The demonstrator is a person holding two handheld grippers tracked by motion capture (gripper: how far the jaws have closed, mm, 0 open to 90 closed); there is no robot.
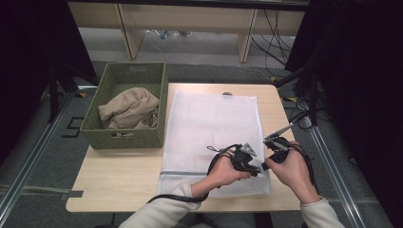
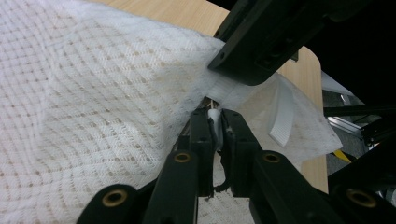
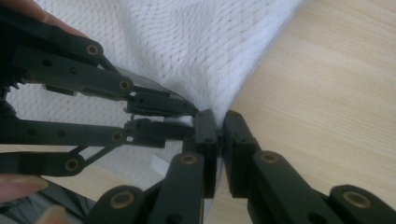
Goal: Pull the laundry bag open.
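A white mesh laundry bag (image 1: 209,128), lying flat on the light wooden table (image 1: 119,180), is pinched at its near right corner by the left gripper (image 2: 217,122) and the right gripper (image 3: 219,122), both clamped narrowly. Farther left, a green woven basket (image 1: 124,135) is seen holding beige cloth (image 1: 128,108).

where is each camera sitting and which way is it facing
High view: above the person's side, looking forward and down at the table, green basket and white mesh bag; both forearms and hands enter from below.
Left gripper view: rides the left gripper, looking along its jaws, shut on the bag's edge.
Right gripper view: rides the right gripper, jaws pinching the mesh.
Shared: each gripper view also shows the other gripper, close by.
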